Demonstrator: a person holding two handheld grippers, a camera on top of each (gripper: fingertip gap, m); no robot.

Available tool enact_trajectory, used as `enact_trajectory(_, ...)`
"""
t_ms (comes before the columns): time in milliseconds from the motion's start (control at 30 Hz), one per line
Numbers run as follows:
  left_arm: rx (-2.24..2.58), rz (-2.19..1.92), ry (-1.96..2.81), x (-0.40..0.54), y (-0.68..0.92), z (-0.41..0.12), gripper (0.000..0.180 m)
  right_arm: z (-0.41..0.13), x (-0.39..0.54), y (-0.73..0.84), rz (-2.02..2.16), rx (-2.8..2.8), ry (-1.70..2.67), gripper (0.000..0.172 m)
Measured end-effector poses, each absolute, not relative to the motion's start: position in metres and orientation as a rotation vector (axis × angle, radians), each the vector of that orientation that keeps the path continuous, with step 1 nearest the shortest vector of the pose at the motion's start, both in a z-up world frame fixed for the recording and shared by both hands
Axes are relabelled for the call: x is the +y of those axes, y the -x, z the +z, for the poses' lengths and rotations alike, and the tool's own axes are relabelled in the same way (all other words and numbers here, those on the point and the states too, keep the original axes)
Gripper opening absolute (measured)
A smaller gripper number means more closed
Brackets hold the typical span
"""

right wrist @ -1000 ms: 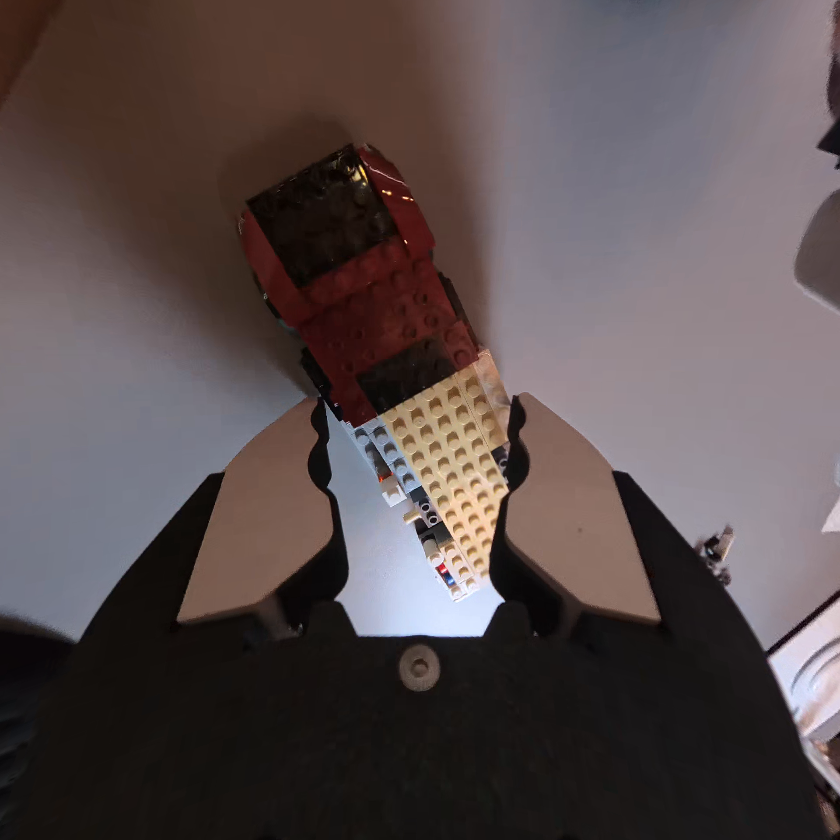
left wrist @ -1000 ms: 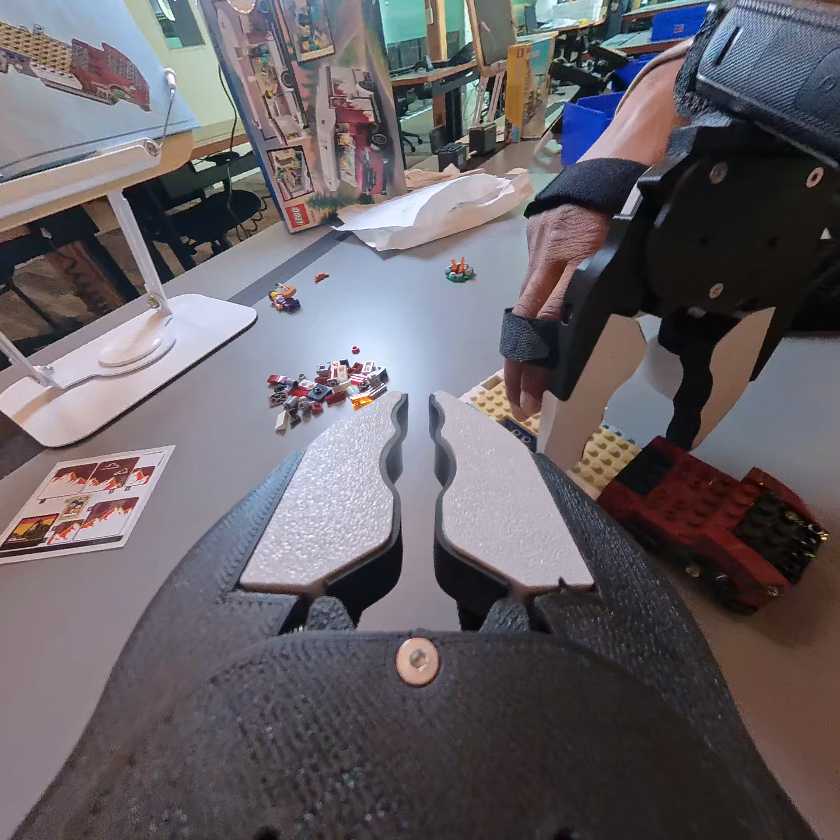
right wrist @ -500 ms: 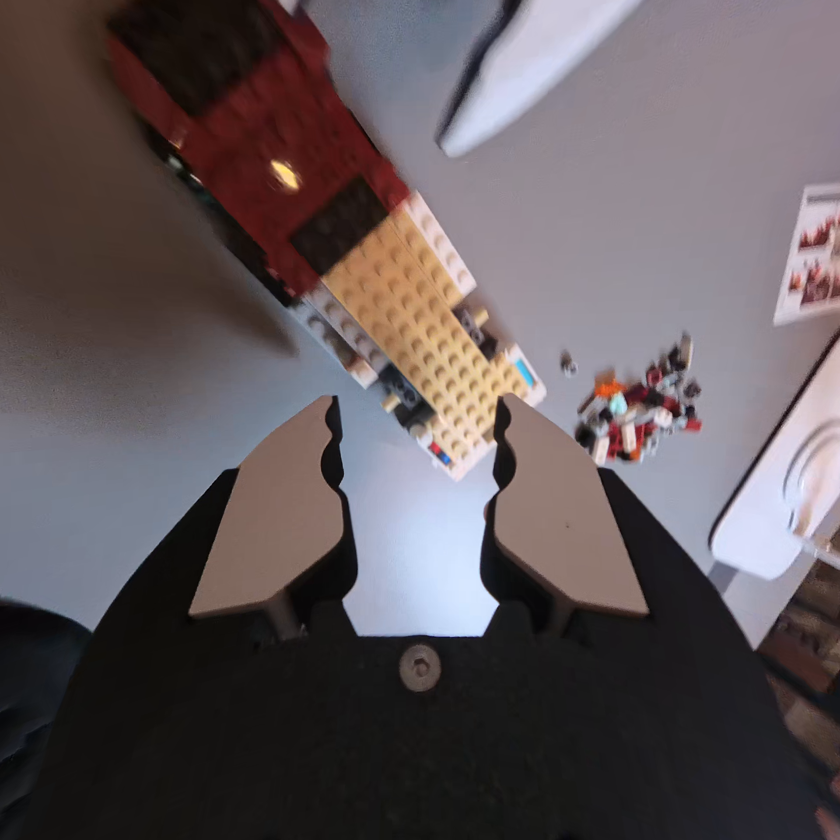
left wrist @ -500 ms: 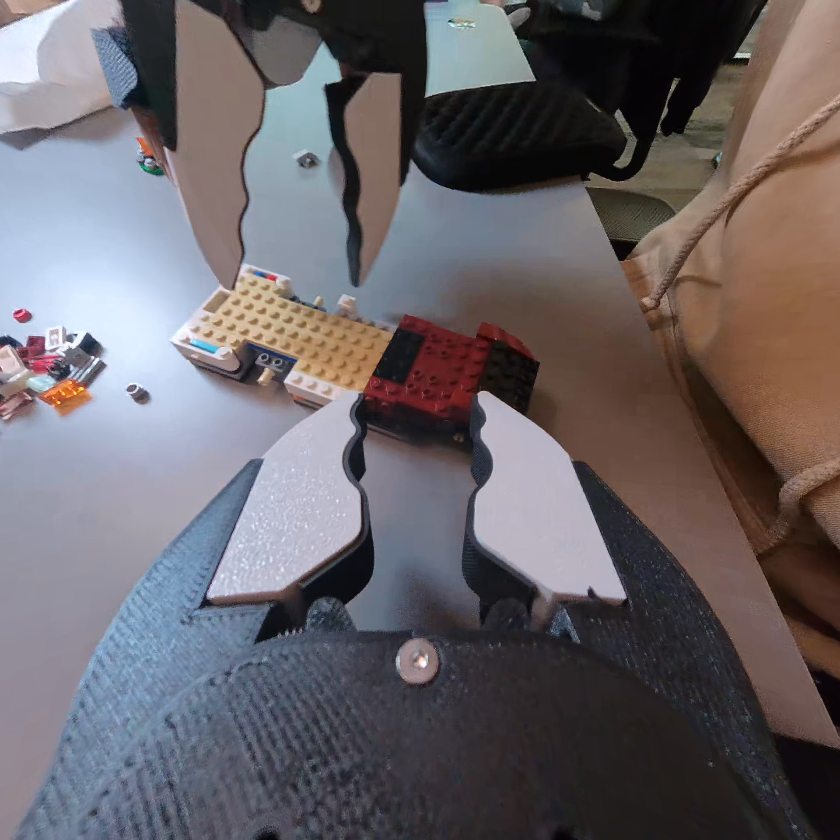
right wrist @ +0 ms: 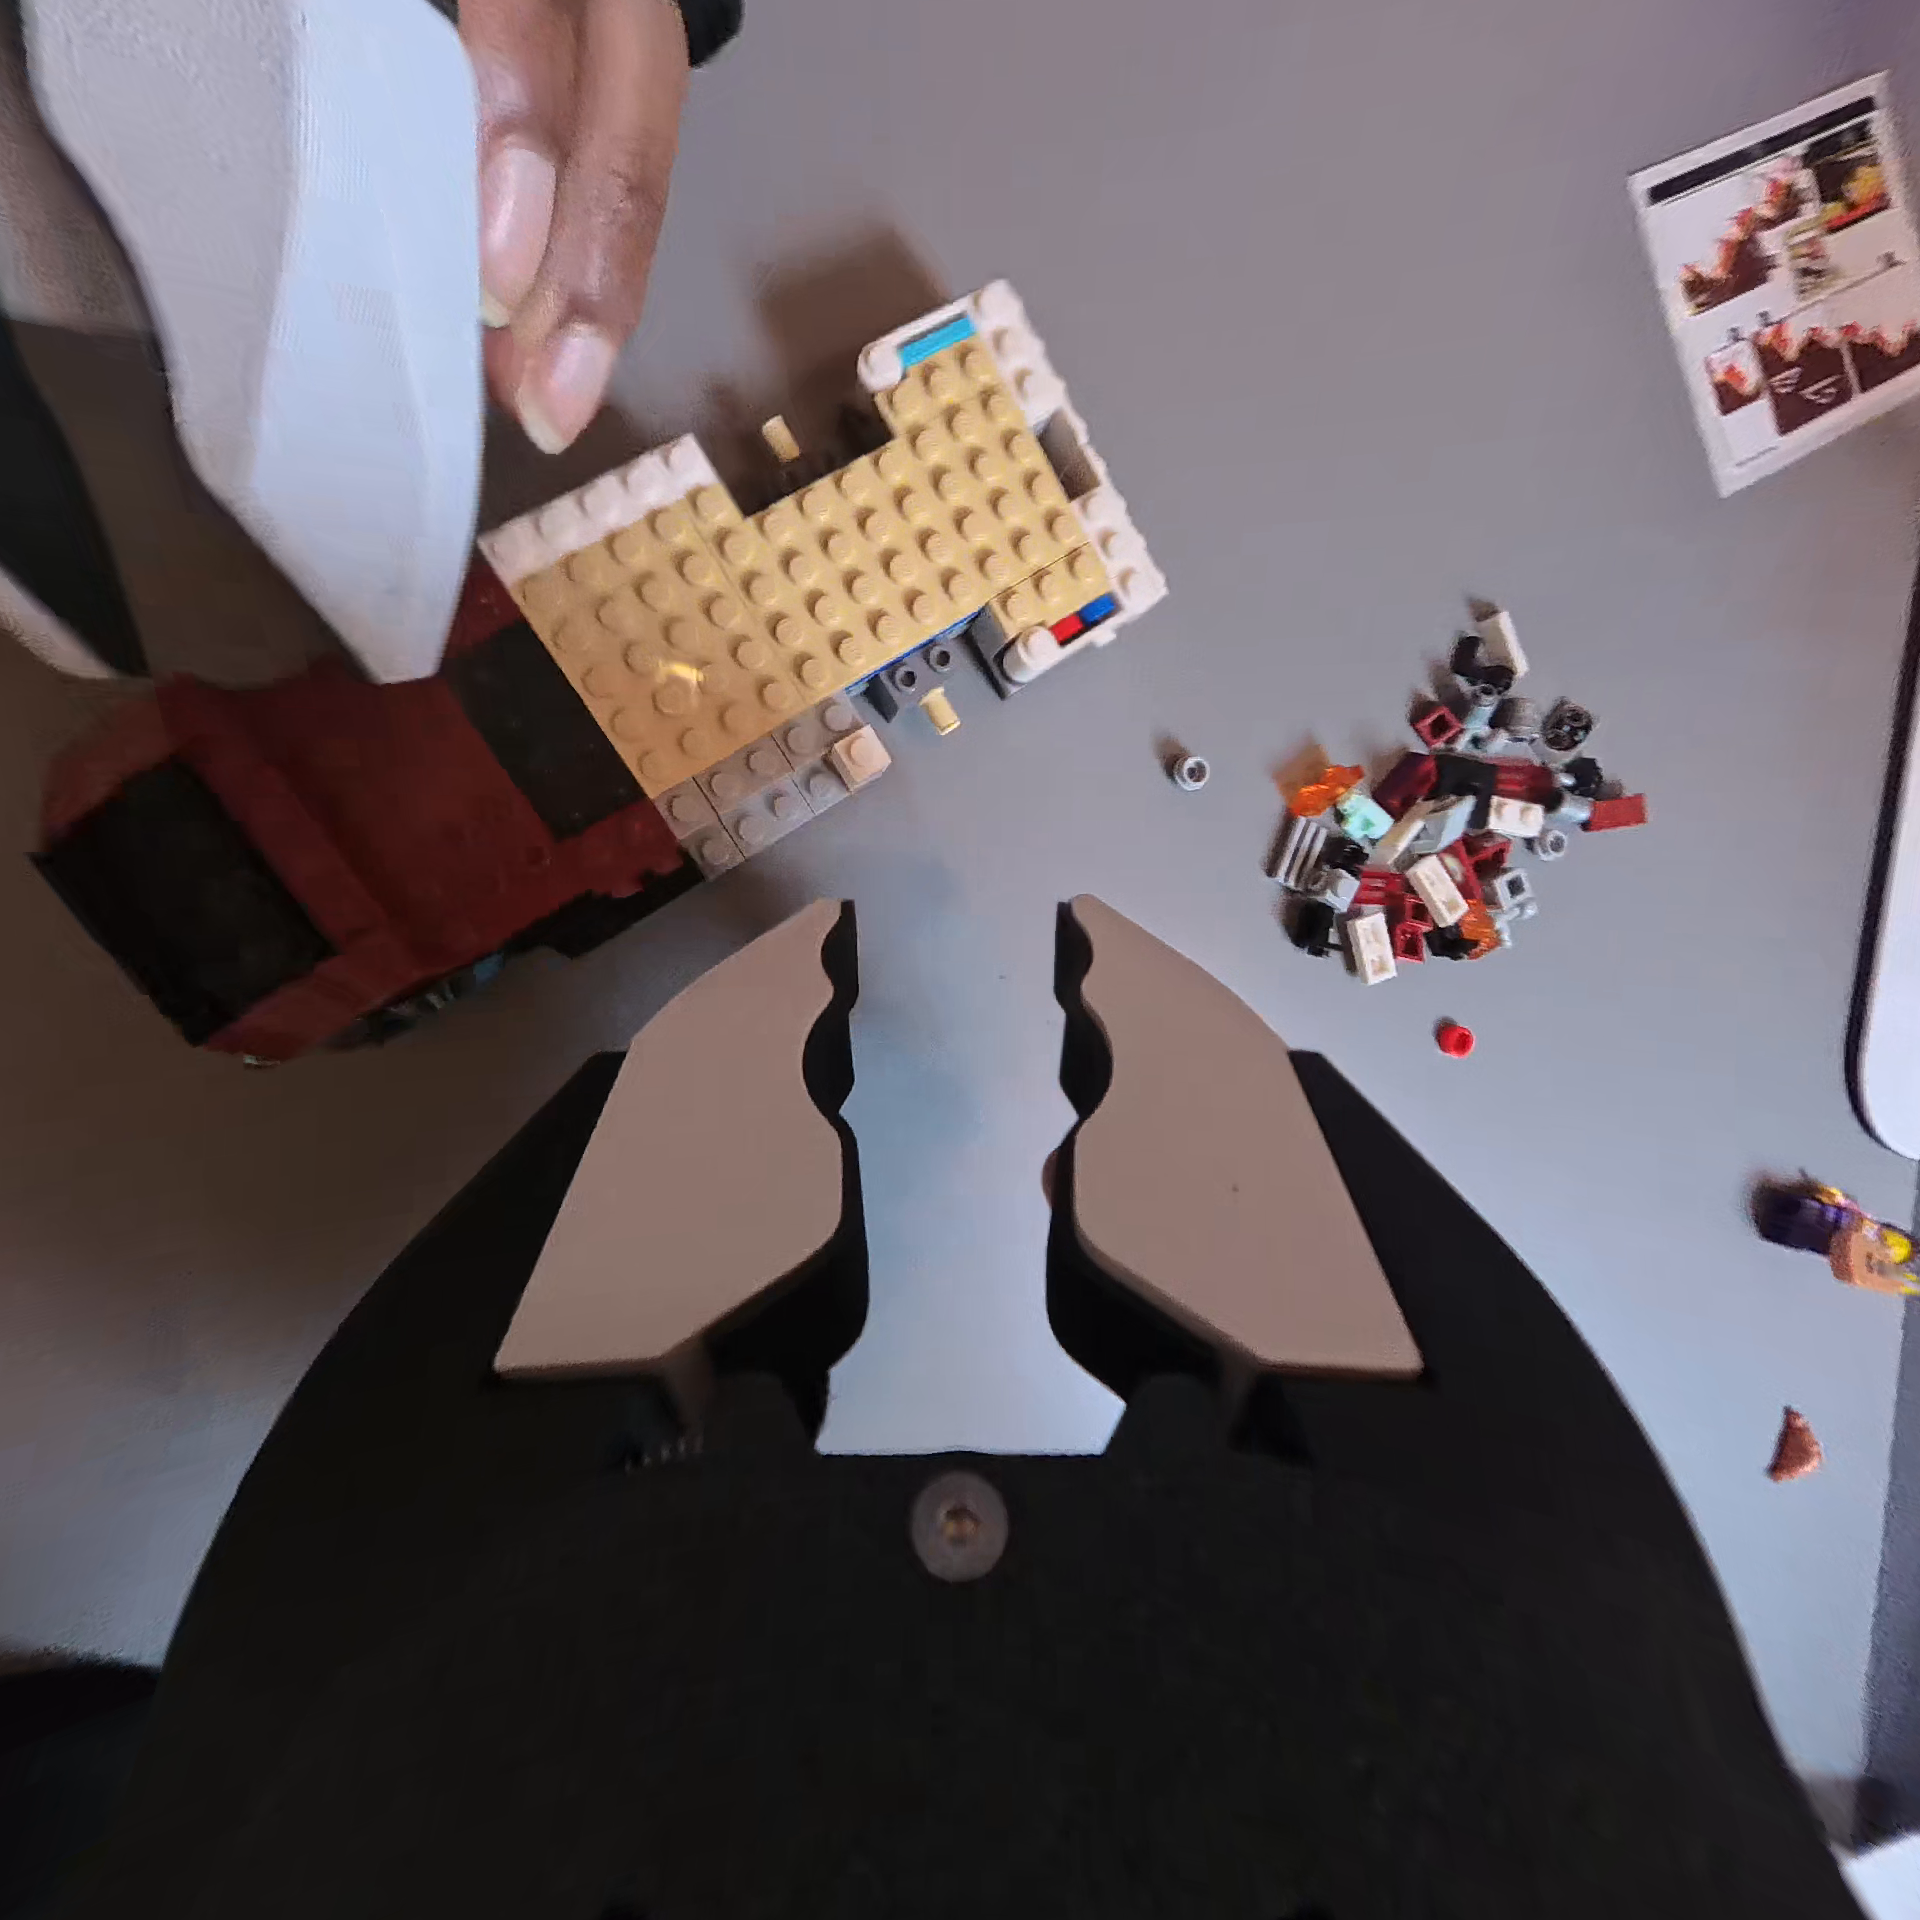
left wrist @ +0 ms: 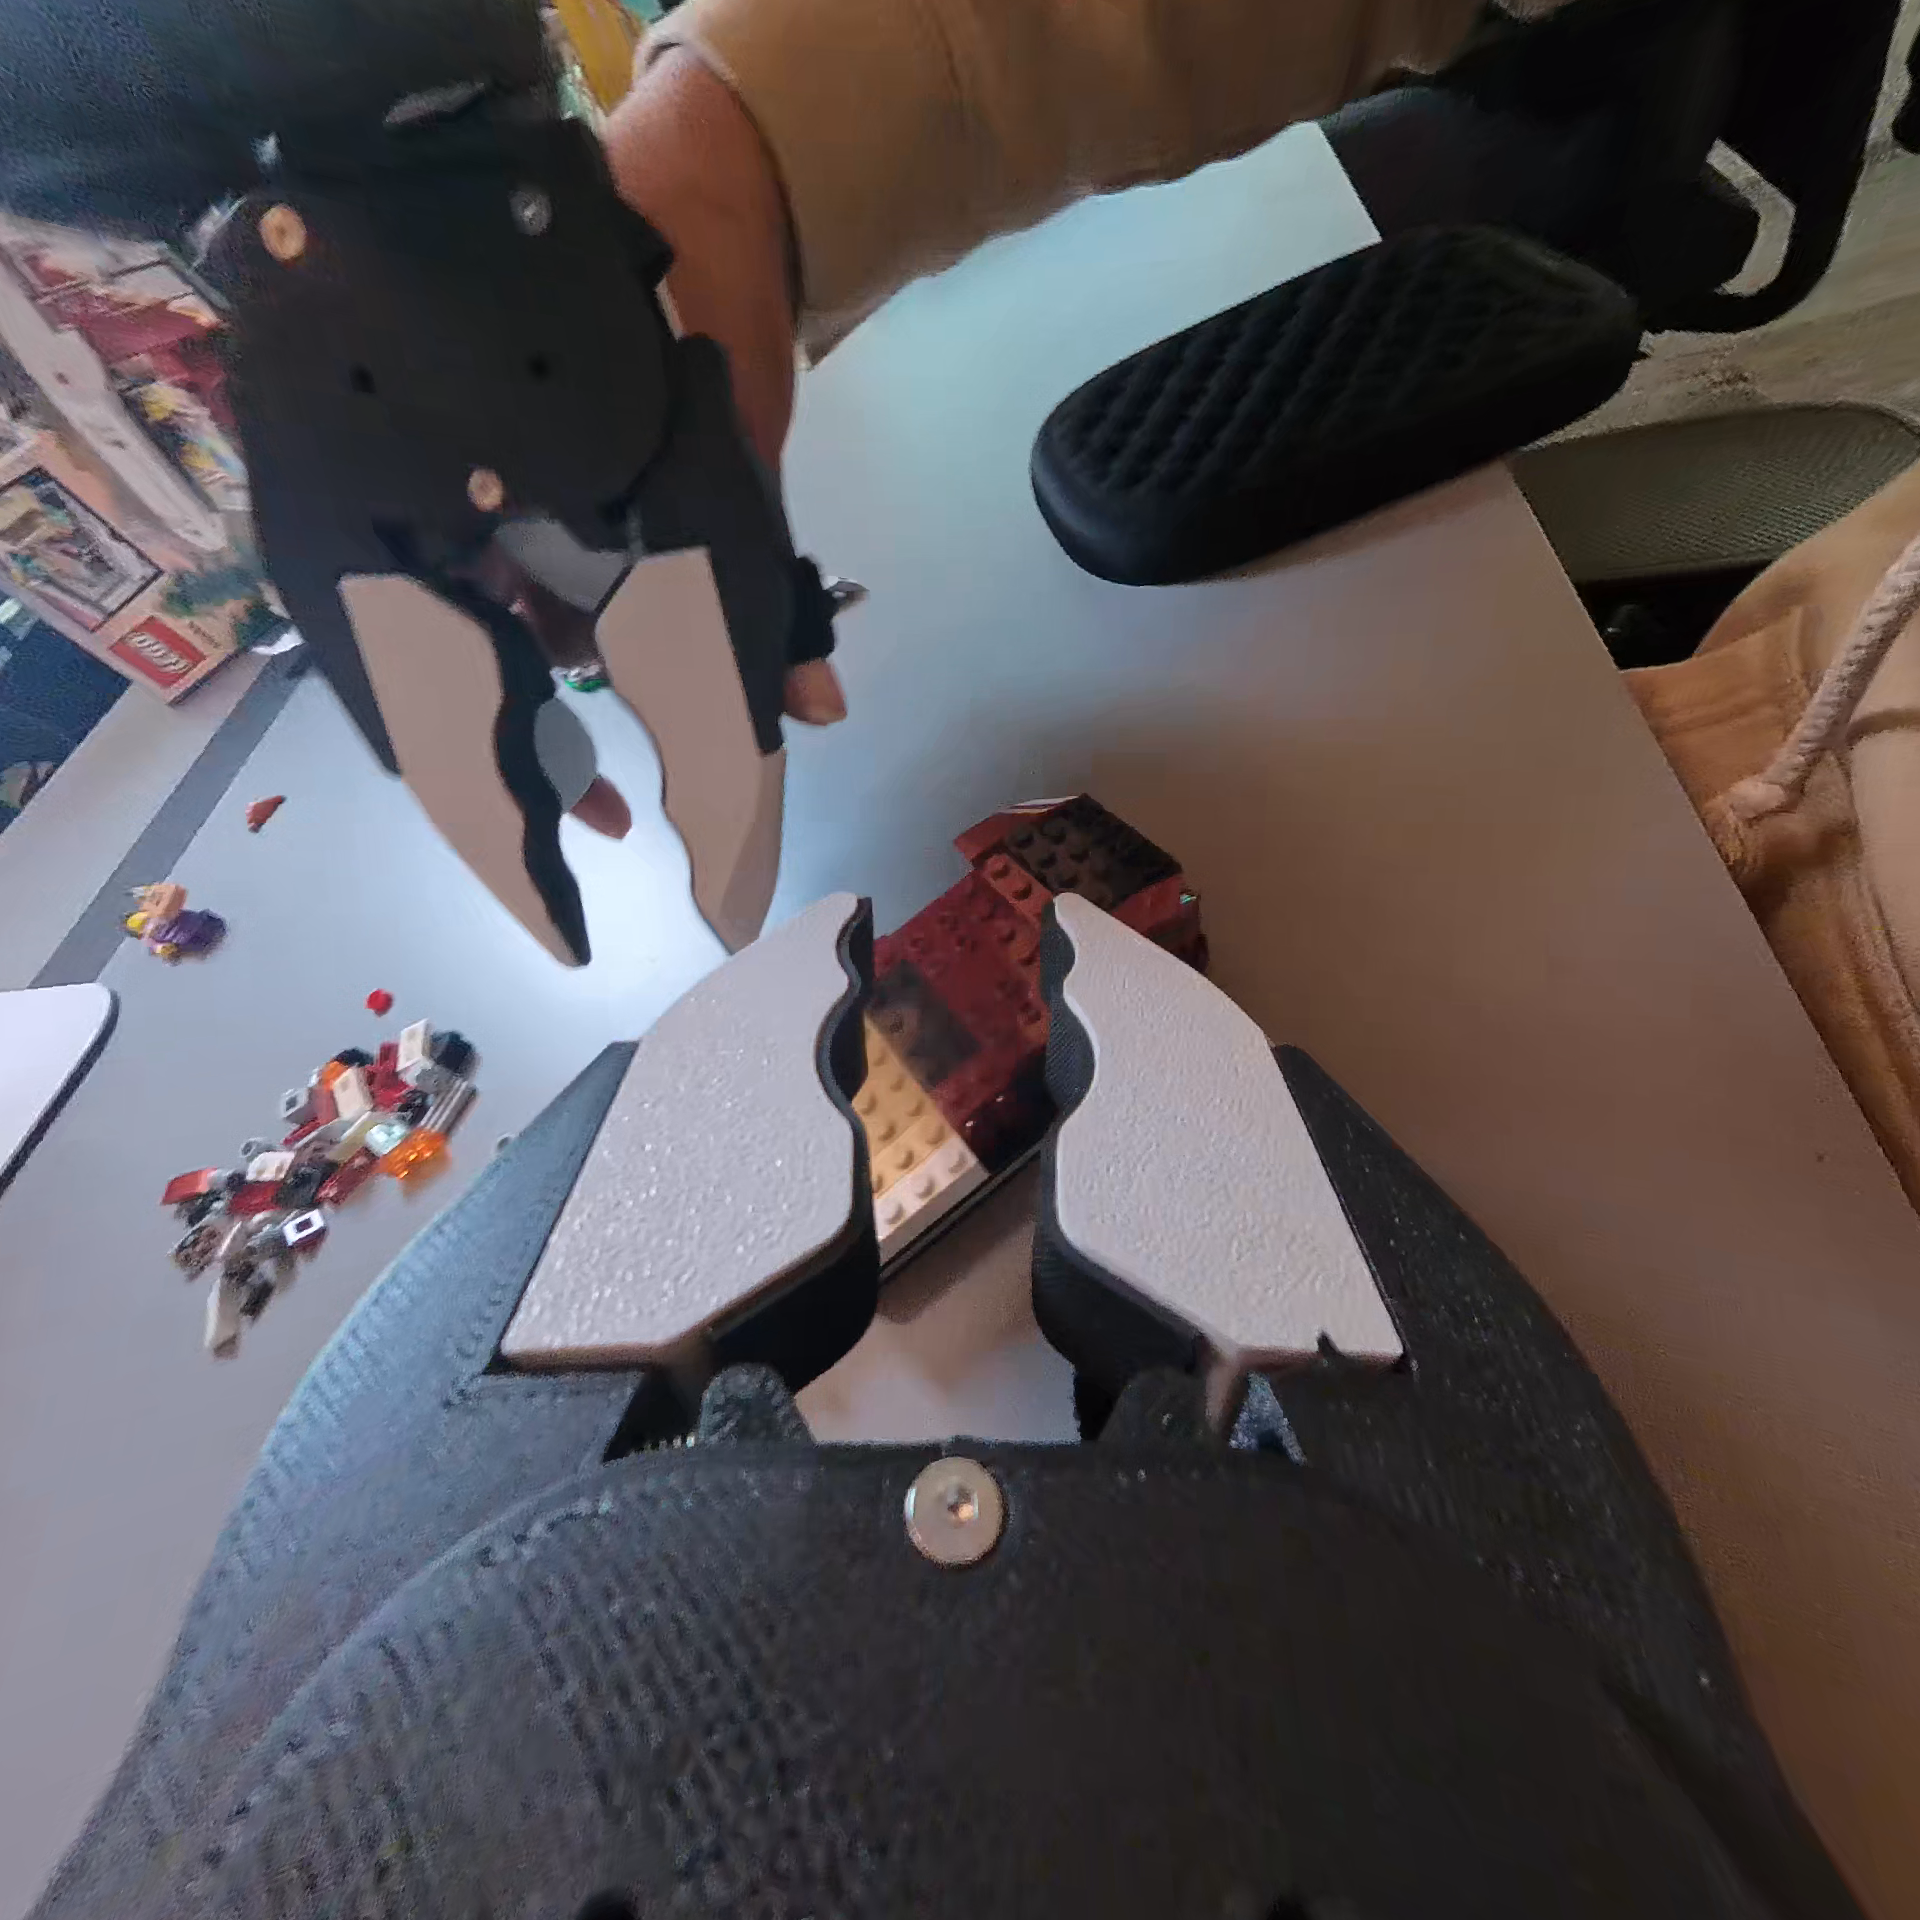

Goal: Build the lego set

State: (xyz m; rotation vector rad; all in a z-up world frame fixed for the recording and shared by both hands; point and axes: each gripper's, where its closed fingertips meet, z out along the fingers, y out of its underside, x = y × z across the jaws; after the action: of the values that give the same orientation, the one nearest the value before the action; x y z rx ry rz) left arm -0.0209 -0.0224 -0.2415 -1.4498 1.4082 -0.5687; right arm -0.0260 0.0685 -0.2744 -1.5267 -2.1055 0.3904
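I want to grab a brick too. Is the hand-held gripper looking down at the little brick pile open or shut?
Open. The right hand-held gripper shows bare grey table between its fingers, holding nothing.

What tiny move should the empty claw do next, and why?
Probably drift toward the loose brick pile beside it. The right gripper hangs open over bare grey table with nothing between its fingers, while the left gripper already straddles the dark red end of the brick truck model.

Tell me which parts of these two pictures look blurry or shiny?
Left wrist view: the other gripper and sleeve are motion-smeared; table glares pale blue. Right wrist view: the white finger is blurred; brick model sharp, with one glint.
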Motion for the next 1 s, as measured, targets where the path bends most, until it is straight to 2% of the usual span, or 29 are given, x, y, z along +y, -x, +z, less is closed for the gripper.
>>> enact_trajectory(167, 1.266, -0.539, 1.487, 0.001, 0.055, -0.223, 0.035, -0.247, 0.019, 0.019, 0.747, -1.926, 1.691, 0.070)
enact_trajectory(300, 1.086, -0.549, 1.506, 0.019, 0.071, -0.203, 0.031, -0.263, -0.014, 0.019, 0.675, -1.879, 1.756, 0.082)
enact_trajectory(400, 0.952, -0.538, 1.497, 0.029, 0.083, -0.189, 0.021, -0.275, -0.019, 0.020, 0.647, -1.842, 1.775, 0.078)
enact_trajectory(533, 0.823, -0.500, 1.503, 0.041, 0.099, -0.178, 0.019, -0.274, -0.004, 0.007, 0.657, -1.827, 1.760, 0.056)
enact_trajectory(900, 0.798, -0.476, 1.525, 0.048, 0.111, -0.181, 0.020, -0.273, 0.000, 0.008, 0.709, -1.807, 1.801, 0.056)
enact_trajectory(1000, 0.769, -0.492, 1.526, 0.052, 0.115, -0.180, 0.019, -0.246, 0.013, 0.016, 0.761, -1.710, 1.751, 0.063)
